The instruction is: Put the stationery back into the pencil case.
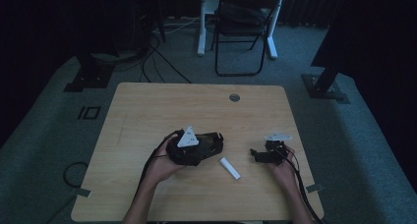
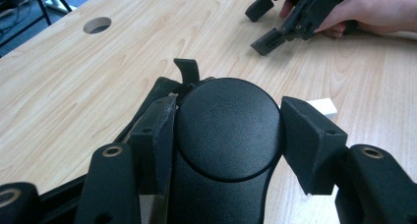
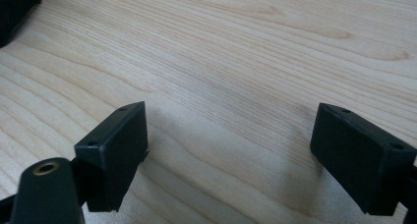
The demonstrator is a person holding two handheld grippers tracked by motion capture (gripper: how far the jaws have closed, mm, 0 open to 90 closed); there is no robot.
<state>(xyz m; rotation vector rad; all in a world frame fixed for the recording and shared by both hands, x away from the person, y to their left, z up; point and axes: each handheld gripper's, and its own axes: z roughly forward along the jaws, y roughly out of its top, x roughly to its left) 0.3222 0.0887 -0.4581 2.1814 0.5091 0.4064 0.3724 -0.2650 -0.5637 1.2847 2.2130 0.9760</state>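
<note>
A black rounded case (image 2: 226,126) sits between the jaws of my left gripper (image 2: 228,138), and both pads press on its sides. From above, the left gripper (image 1: 210,143) lies low over the middle of the wooden table (image 1: 147,116), pointing right, with the case (image 1: 216,139) at its tip. A small white block (image 1: 229,168) lies on the table just right of it and shows again as the white block (image 2: 322,107) beyond the right jaw. My right gripper (image 1: 255,155) rests at the table's right, open over bare wood (image 3: 228,150), nothing between its jaws.
A round cable hole (image 1: 234,97) is set in the table's far edge. A black folding chair (image 1: 243,22) and stand legs are on the carpet beyond. The other hand and its gripper (image 2: 275,27) show far off in the left gripper view.
</note>
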